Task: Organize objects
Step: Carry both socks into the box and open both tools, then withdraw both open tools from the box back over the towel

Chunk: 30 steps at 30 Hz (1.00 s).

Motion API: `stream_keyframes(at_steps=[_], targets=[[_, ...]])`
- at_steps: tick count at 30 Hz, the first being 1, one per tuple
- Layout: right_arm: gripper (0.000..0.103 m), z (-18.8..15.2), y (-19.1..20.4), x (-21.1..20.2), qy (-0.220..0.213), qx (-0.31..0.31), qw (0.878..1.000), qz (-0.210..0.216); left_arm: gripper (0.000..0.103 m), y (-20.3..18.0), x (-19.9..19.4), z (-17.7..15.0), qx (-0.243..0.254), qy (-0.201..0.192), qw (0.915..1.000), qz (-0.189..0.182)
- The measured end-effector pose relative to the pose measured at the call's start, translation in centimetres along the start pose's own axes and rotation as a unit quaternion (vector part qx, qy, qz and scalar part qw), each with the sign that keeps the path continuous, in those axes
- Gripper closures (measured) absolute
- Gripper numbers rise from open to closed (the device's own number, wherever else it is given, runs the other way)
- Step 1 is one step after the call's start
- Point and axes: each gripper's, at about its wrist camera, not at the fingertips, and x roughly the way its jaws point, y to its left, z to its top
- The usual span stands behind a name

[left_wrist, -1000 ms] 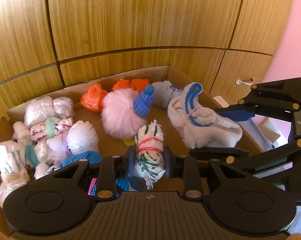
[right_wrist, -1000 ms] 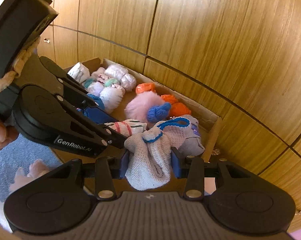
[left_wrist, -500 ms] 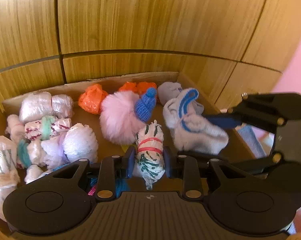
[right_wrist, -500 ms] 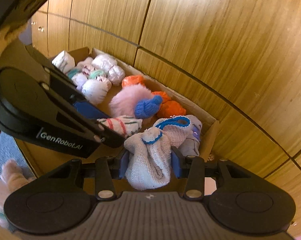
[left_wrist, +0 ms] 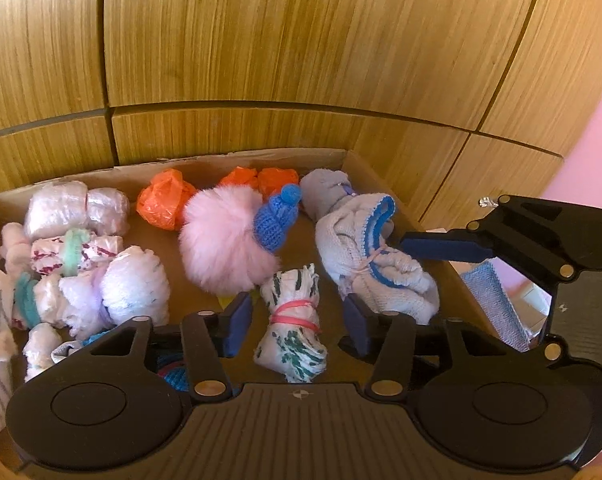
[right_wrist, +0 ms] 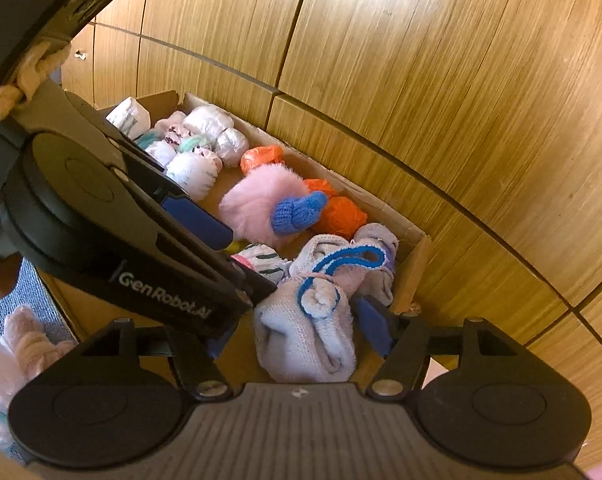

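A white bundle with green marks and a pink band lies on the floor of the cardboard box. It sits between the jaws of my left gripper, which are opening, and the pads stand clear of it. A grey-white sock bundle with blue trim rests in the box's right corner. My right gripper straddles it with jaws opening; the right pad is just off the cloth, the left pad is hidden behind the left gripper. The same sock bundle shows in the left wrist view.
A pink pompom with a blue knit hat, orange bags and several white wrapped bundles fill the box. Wooden cabinet panels rise behind it. Grey carpet and a pink plush lie outside, lower left.
Both grippers were shut on their bundles; now both sets of jaws have spread and the bundles lie loose in the box. Neither hand has shifted much.
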Motion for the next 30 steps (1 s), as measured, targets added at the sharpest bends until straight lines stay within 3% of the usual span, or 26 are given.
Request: stream_keyframes(at_steps=[5, 8, 16, 18, 24, 30], targets=[[0.031, 0.2, 0.0, -0.4, -0.006, 0.005, 1.0, -0.003, 0.031, 0.0, -1.1, -0.2, -0.001, 0.0, 1.0, 0.003], [0.026, 0.3, 0.0, -0.9, -0.011, 0.01, 1.0, -0.006, 0.018, 0.1, -2.4, -0.5, 0.0, -0.01, 0.9999, 0.004], [0.02, 0.3, 0.6, -2.9, -0.024, 0.023, 0.999, -0.015, 0.014, -0.6, -3.9, -0.2, 0.009, -0.018, 0.9998, -0.002], [0.015, 0.2, 0.7, -3.5, -0.029, 0.035, 0.999, -0.018, 0.012, -0.7, -4.6, -0.3, 0.012, -0.021, 0.9997, 0.0], [0.002, 0.1, 1.3, -5.6, -0.045, 0.078, 0.995, -0.044, 0.001, -0.6, -7.4, -0.5, 0.012, -0.053, 0.9983, 0.02], [0.001, 0.7, 1.8, -7.0, -0.052, 0.139, 0.988, -0.047, 0.001, 0.3, -10.3, -0.7, 0.0, -0.078, 0.9958, 0.047]])
